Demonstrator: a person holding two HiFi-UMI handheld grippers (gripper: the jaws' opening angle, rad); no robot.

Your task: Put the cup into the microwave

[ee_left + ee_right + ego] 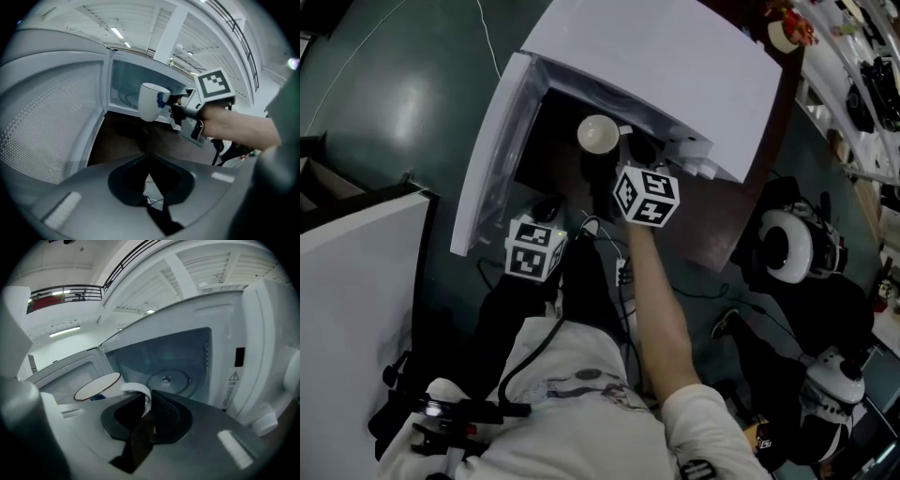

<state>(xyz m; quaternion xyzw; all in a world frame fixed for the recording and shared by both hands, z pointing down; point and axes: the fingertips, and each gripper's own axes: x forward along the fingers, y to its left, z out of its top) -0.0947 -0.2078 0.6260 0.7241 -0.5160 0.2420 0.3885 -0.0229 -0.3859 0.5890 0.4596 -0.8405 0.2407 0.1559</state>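
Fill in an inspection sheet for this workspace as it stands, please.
Surface: brown table, bearing the microwave.
Job's things: door open; turntable bare; cup held at the opening, not yet set down.
Clutter: nothing seen.
Grippers: right hand-held gripper shut on the cup's handle; left hand-held gripper shut, empty, beside the door.
Cables: a black cable runs down over the person's front.
Surroundings: green floor; headsets on the floor at the right.

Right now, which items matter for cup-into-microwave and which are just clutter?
Job: cup; open microwave; its door; right gripper, shut on the cup handle.
Lying about: white round gear; cables.
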